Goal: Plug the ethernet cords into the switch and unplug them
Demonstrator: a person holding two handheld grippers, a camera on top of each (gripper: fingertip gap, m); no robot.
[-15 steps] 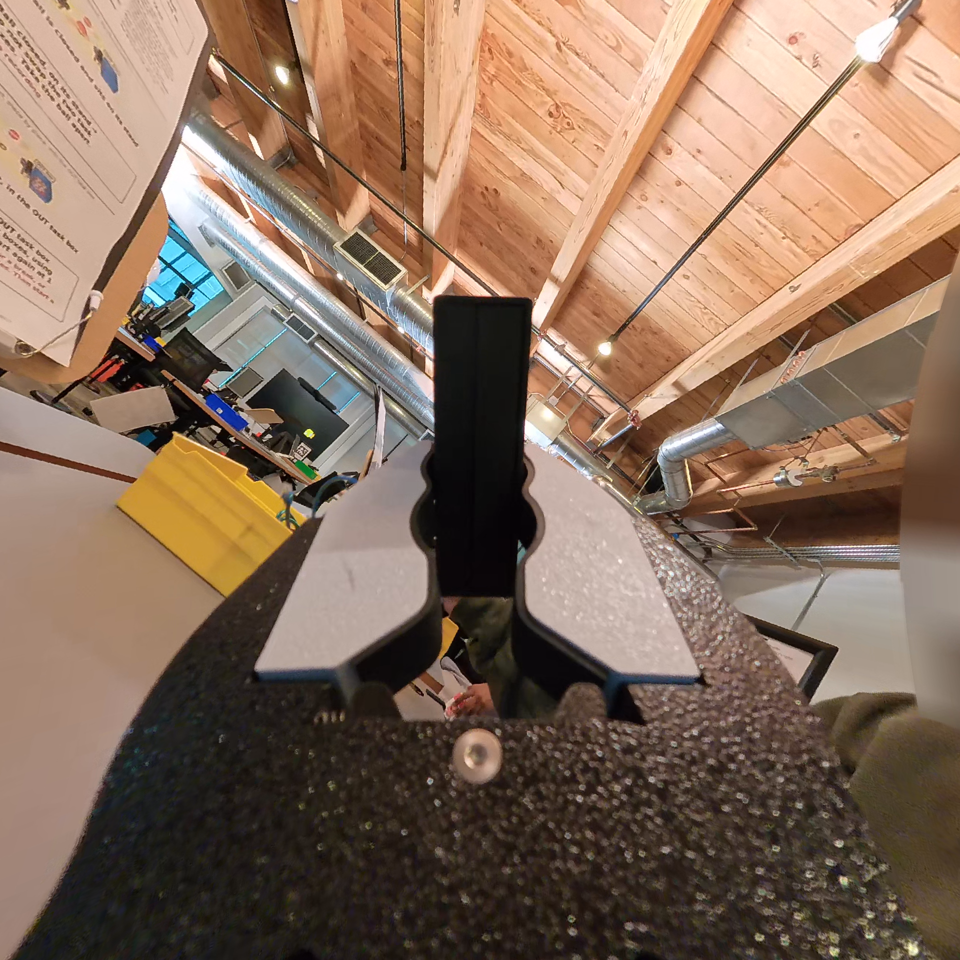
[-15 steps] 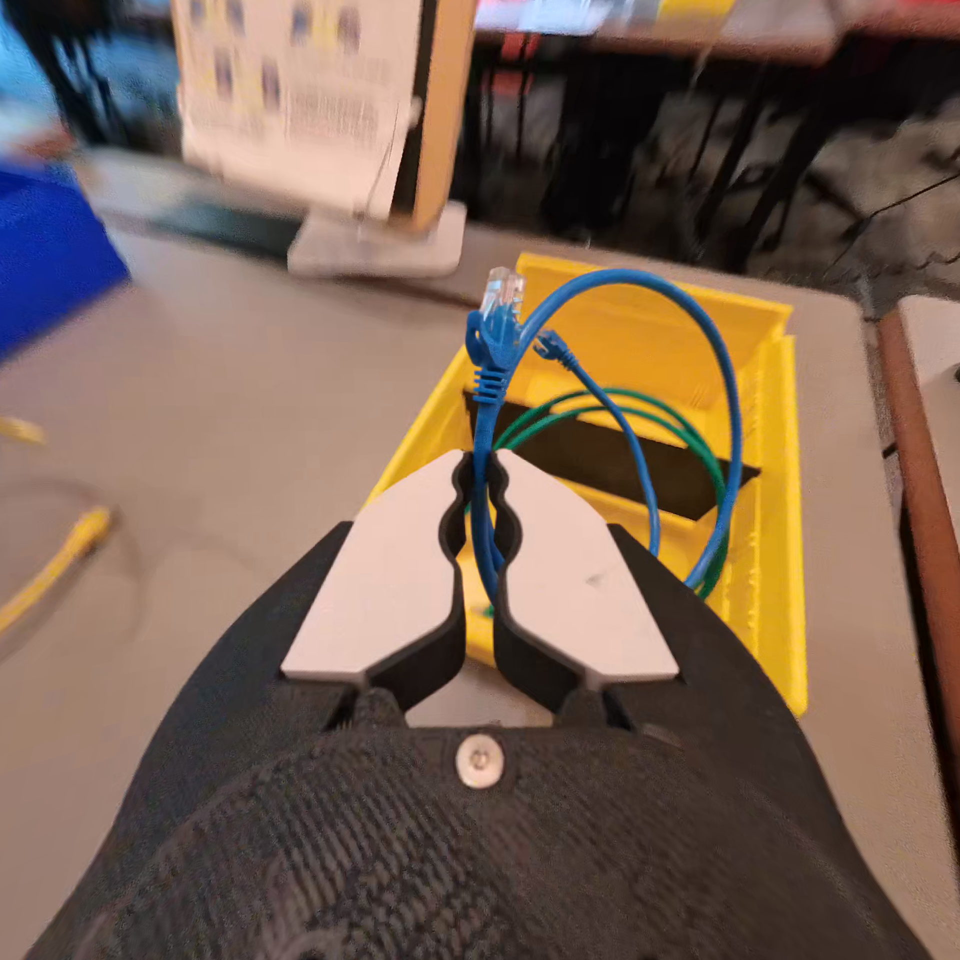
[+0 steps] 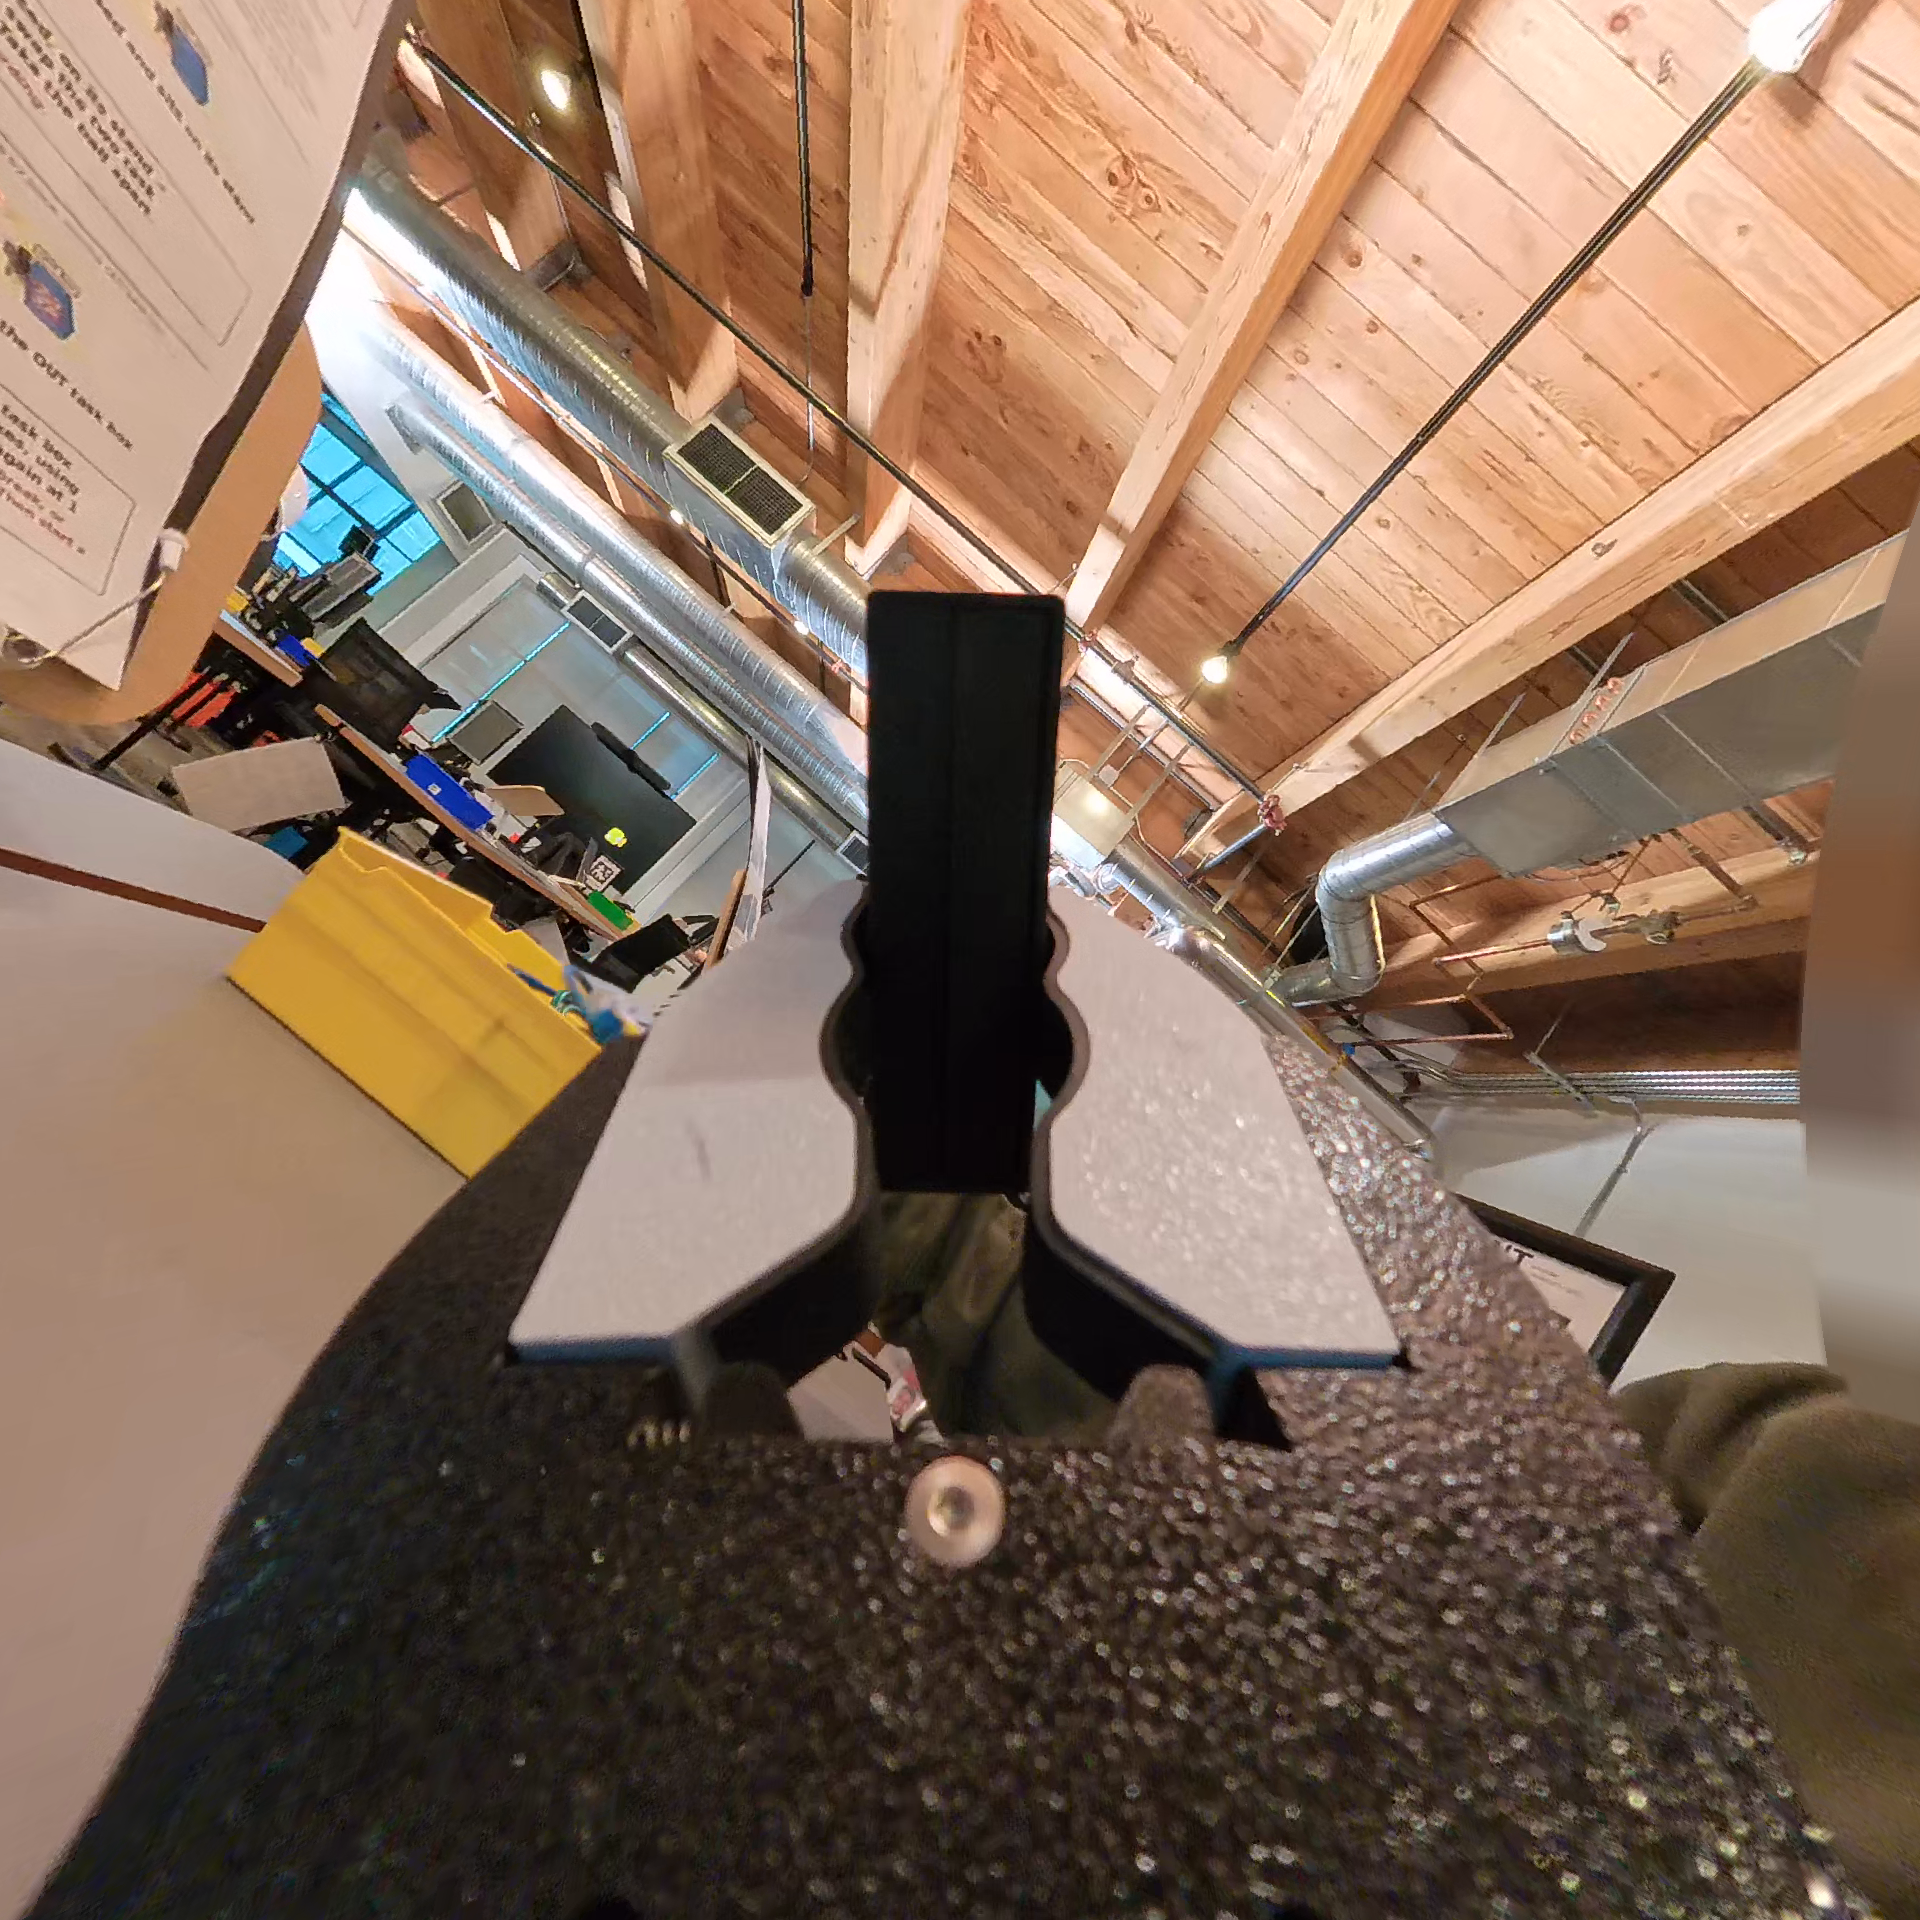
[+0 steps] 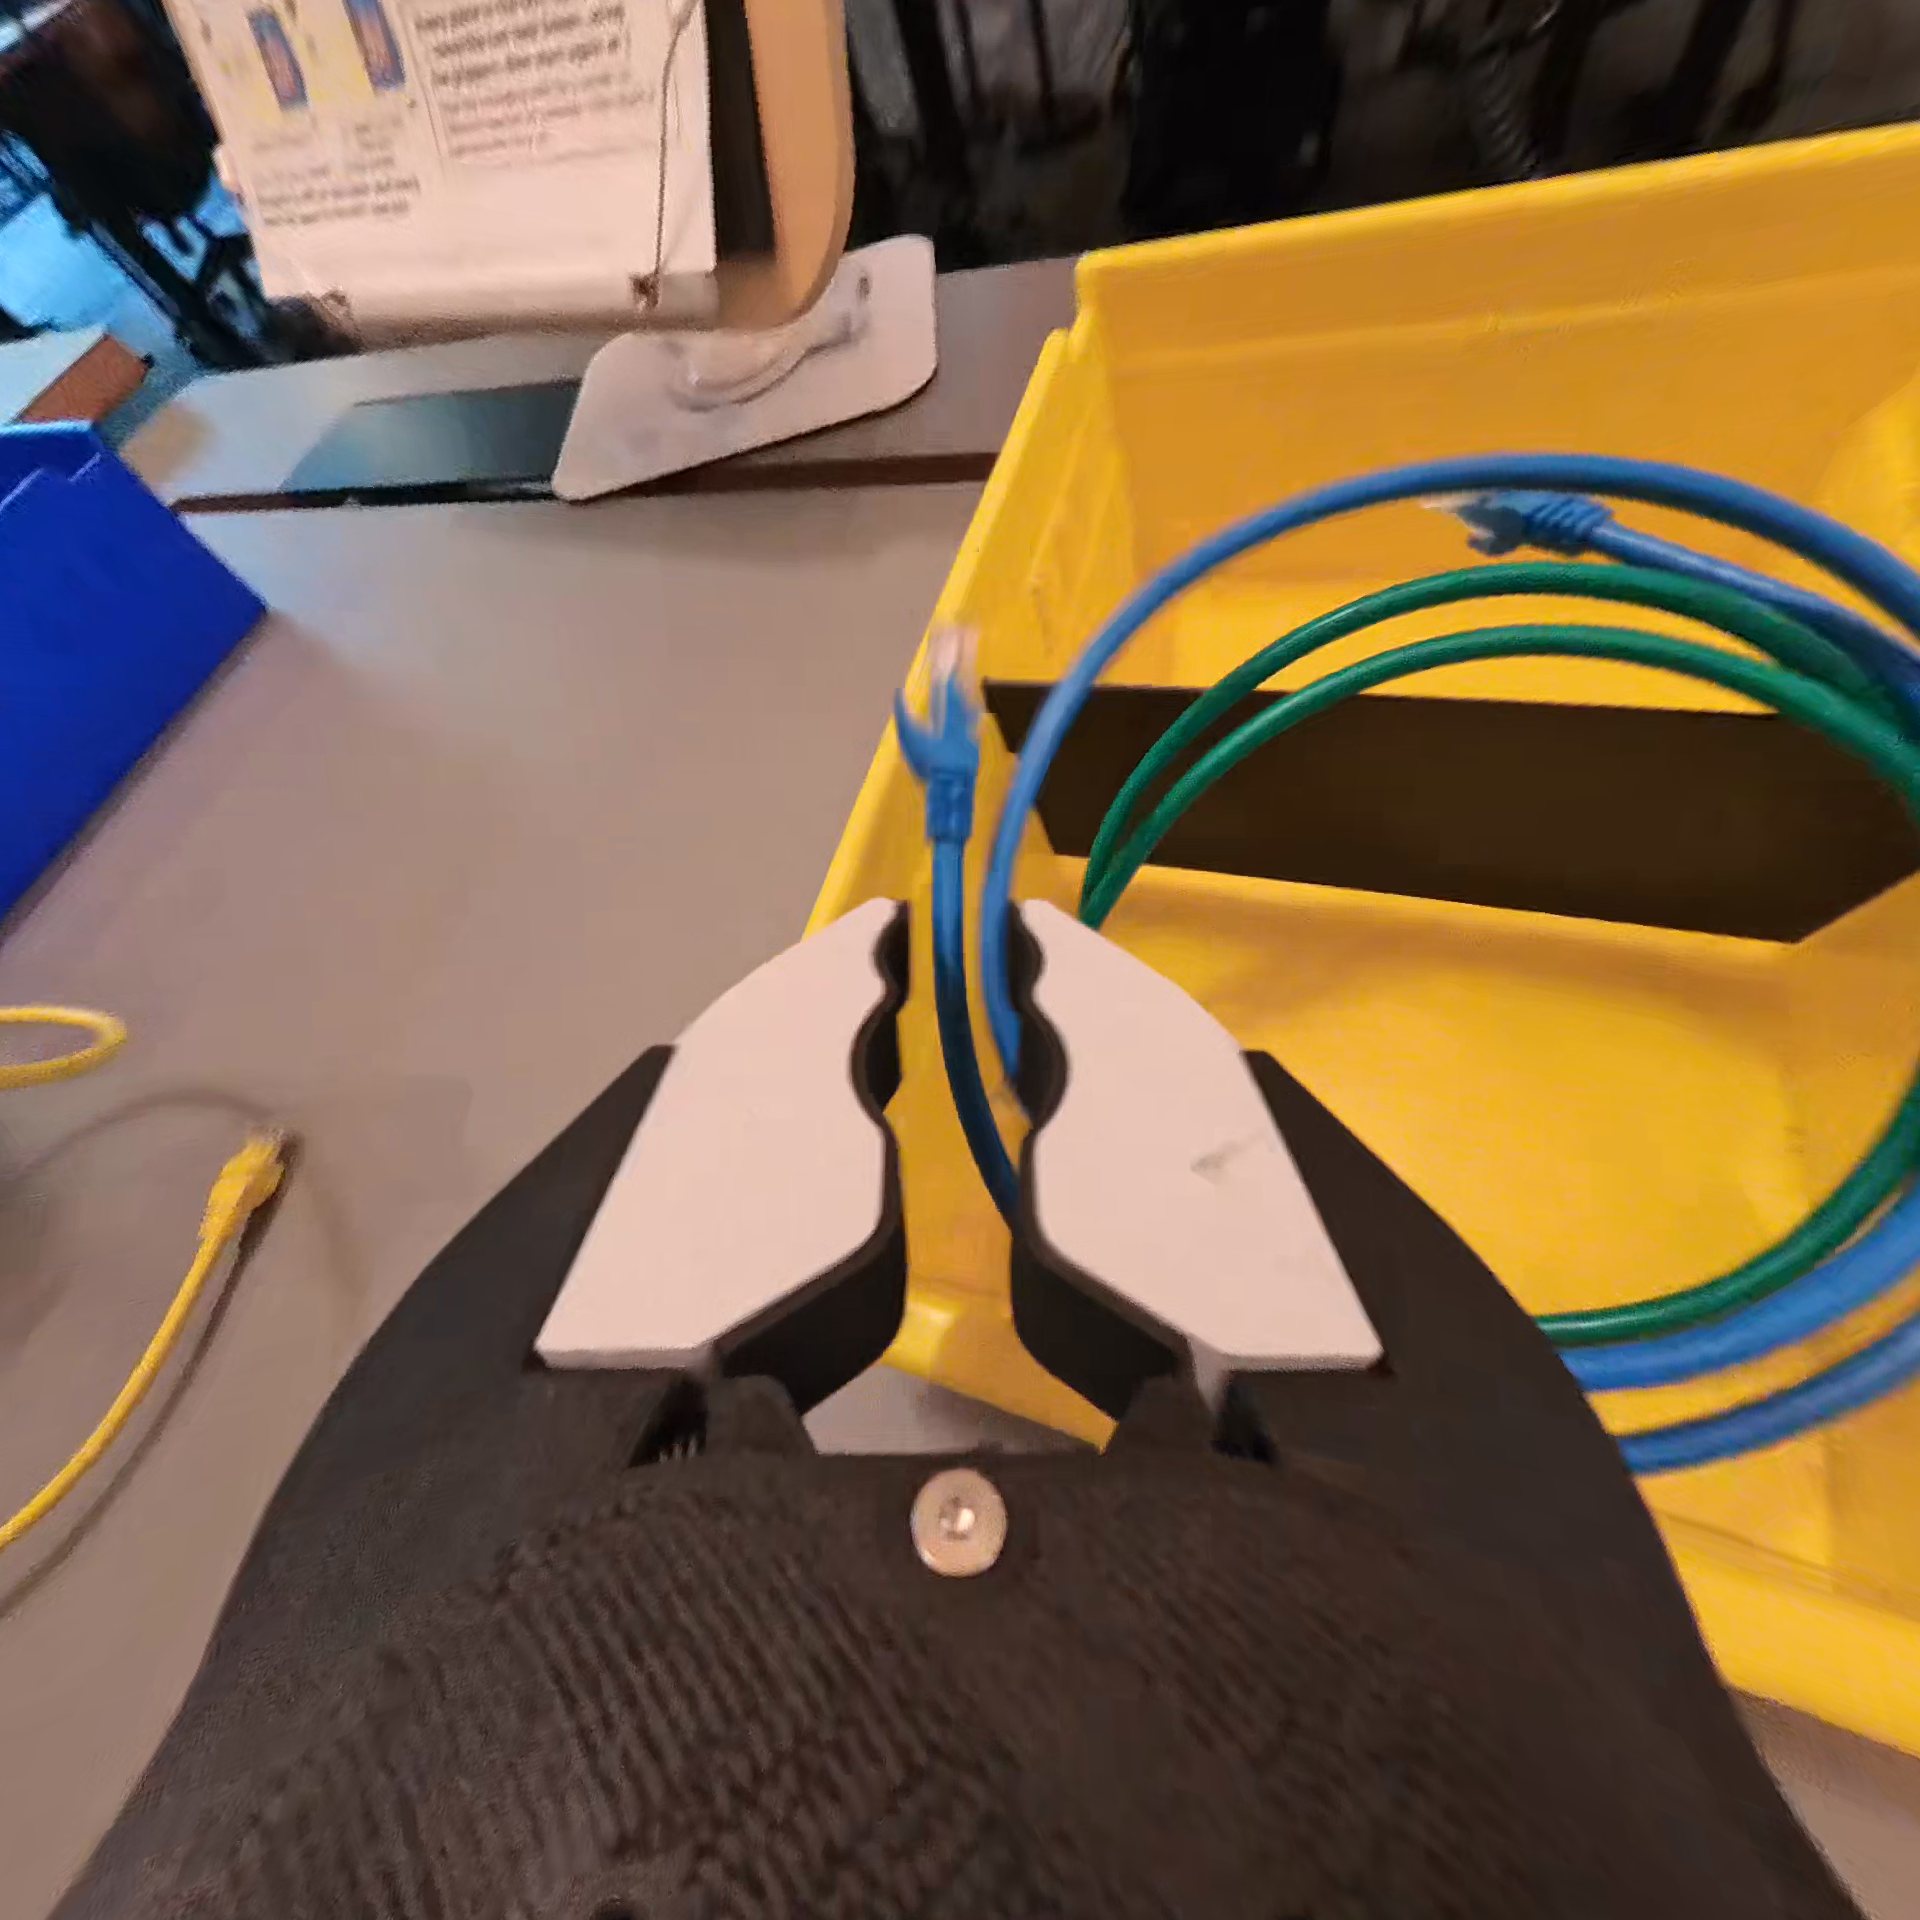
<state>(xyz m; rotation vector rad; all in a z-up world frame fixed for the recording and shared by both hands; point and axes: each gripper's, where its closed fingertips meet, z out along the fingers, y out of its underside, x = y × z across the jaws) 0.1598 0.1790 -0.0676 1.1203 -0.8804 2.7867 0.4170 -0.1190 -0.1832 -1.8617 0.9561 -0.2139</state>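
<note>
My left gripper (image 3: 956,914) is shut on a flat black switch (image 3: 961,779) and holds it upright, pointed at the wooden ceiling. My right gripper (image 4: 961,914) is over the near left corner of a yellow bin (image 4: 1455,260), its jaws a little apart. A blue ethernet cord (image 4: 1351,488) runs loose between them and leans on the right finger. Its clear plug (image 4: 951,717) sticks up past the tips. The rest of the blue cord coils in the bin with a green cord (image 4: 1351,665).
A yellow cord (image 4: 208,1247) lies on the grey table at the left. A blue bin (image 4: 94,644) stands at the far left and a sign stand (image 4: 748,384) behind. A black strip (image 4: 1455,800) crosses the yellow bin, which also shows in the left wrist view (image 3: 416,987).
My right gripper has moved closer to the yellow bin and its jaws have parted, loosening the blue cord. The left gripper still holds the switch, almost unmoved.
</note>
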